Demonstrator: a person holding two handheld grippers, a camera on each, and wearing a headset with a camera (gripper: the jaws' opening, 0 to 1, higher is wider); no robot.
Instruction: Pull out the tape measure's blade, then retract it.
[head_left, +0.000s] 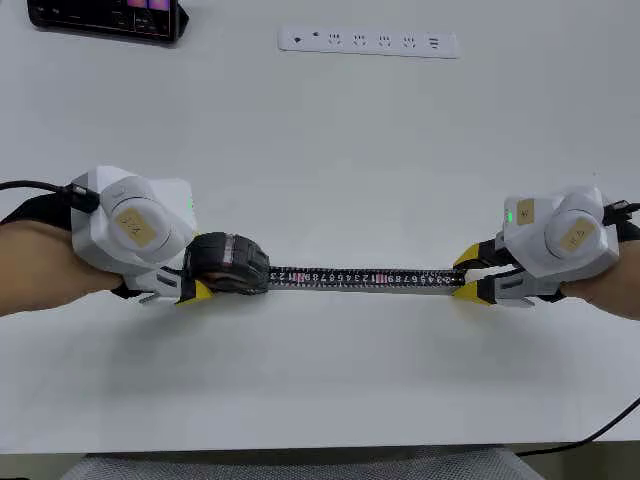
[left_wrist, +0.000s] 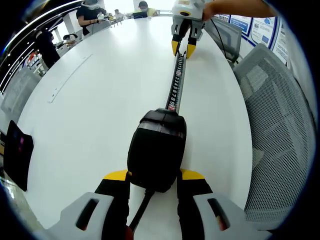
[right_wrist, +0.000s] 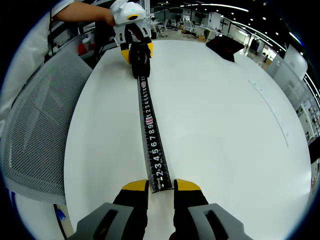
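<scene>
Black and chunky, the tape measure's case (left_wrist: 156, 150) sits on the white table (head_left: 320, 150), clamped between the yellow-tipped jaws of the left gripper (left_wrist: 155, 175), which press against its two sides. From the case the dark blade (right_wrist: 150, 125) runs out flat to the right gripper (right_wrist: 161, 186), well apart from the case, its jaws nipped narrowly on the blade's end. A white power strip (head_left: 368, 41) lies far beyond the case.

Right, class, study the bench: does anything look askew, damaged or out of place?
Nothing stands out. The left gripper clamps the tape measure case, and the right gripper pinches the tip of the blade, which runs straight and flat along the table between them, with no visible kink or twist.
</scene>
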